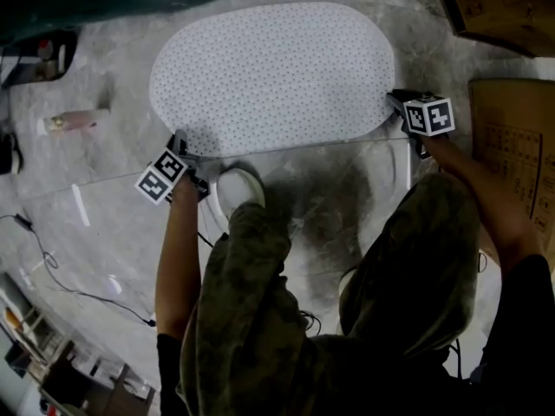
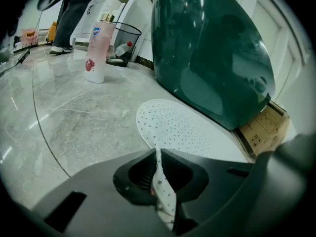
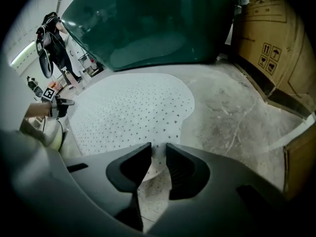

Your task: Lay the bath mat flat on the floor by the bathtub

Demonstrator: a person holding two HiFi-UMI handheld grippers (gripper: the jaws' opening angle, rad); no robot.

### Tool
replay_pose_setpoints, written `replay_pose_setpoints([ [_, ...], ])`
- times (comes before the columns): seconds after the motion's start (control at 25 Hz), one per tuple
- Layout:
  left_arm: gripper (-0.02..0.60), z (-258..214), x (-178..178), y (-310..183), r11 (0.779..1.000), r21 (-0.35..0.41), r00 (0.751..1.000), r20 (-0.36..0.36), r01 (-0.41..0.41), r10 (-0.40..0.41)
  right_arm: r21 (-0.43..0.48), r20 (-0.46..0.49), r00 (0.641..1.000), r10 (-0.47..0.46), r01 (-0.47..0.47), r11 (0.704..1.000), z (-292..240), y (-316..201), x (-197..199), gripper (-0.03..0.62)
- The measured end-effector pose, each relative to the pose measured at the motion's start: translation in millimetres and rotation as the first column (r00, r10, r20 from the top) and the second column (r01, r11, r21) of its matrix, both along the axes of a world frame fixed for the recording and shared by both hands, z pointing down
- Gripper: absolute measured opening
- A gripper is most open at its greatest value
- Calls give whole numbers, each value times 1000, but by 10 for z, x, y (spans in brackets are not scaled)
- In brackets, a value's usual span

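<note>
Matt rubbery bath mat (image 1: 269, 76), polished stone floor (image 1: 113, 206) & glossy tub (image 2: 212, 53).

The grey, marble-veined floor (image 1: 95, 172) carried a white oval bath mat (image 1: 273, 76), dotted with small holes and spread almost flat. A dark green bathtub (image 2: 212, 58) stood just beyond the mat's far long edge. Left of the mat, well apart, 1 pink bottle (image 2: 100, 48) stood upright, with a black mesh wastebasket (image 2: 124, 42) behind it. Right of the mat sat 2 brown cardboard boxes (image 1: 512, 154). A thin black cable (image 1: 52, 263) trailed over the floor on the near side of the mat's left end
</note>
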State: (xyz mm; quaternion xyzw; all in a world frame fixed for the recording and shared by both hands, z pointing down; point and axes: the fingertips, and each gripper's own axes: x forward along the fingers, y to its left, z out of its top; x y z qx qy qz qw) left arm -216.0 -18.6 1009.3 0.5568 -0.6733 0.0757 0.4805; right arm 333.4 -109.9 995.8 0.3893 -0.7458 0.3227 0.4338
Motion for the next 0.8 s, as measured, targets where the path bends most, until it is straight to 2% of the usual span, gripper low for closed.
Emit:
replay_pose_setpoints([
  [0.08, 44, 4, 11, 2, 1000, 3, 1000, -1, -3, 3, 47, -49, 999, 6, -3, 999, -34, -80, 78, 85],
  [0.12, 44, 6, 12, 0, 1000, 3, 1000, -1, -6, 6, 81, -72, 997, 26, -20, 997, -65, -148, 136, 21],
  [0.2, 49, 8, 12, -10, 1000, 2, 1000, -2, -13, 14, 109, -68, 994, 90, -82, 991, -93, -247, 230, 21],
  [0.28, 56, 17, 13, 4, 1000, -3, 1000, 5, -28, 28, 82, -26, 992, 120, -117, 990, -59, -212, 228, 21],
  [0.44, 110, 7, -41, 42, 998, -12, 996, 70, -58, 59, 74, 60, 995, 74, -79, 994, -63, -156, 46, 23],
  [0.56, 118, -38, -66, 43, 998, -7, 991, 112, -69, 69, 107, 65, 995, 71, -78, 991, -87, -235, -3, 31],
  [0.6, 122, -51, -88, 50, 998, -9, 990, 127, -60, 60, 109, 60, 995, 84, -90, 990, -69, -257, 18, 59],
  [0.64, 133, -62, -132, 66, 999, -15, 987, 152, -42, 44, 105, 59, 993, 102, -108, 989, -40, -274, 47, 147],
  [0.68, 140, -75, -200, 91, 1000, -25, 982, 189, -18, 22, 100, 62, 991, 122, -127, 987, -11, -286, 79, 207],
  [0.76, 141, -123, -349, 129, 999, -37, 962, 274, 20, -9, 105, 70, 986, 152, -159, 982, 26, -326, 141, 250],
  [0.8, 141, -159, -373, 116, 999, -31, 956, 294, 15, -6, 113, 74, 984, 164, -171, 979, 38, -361, 171, 258],
])
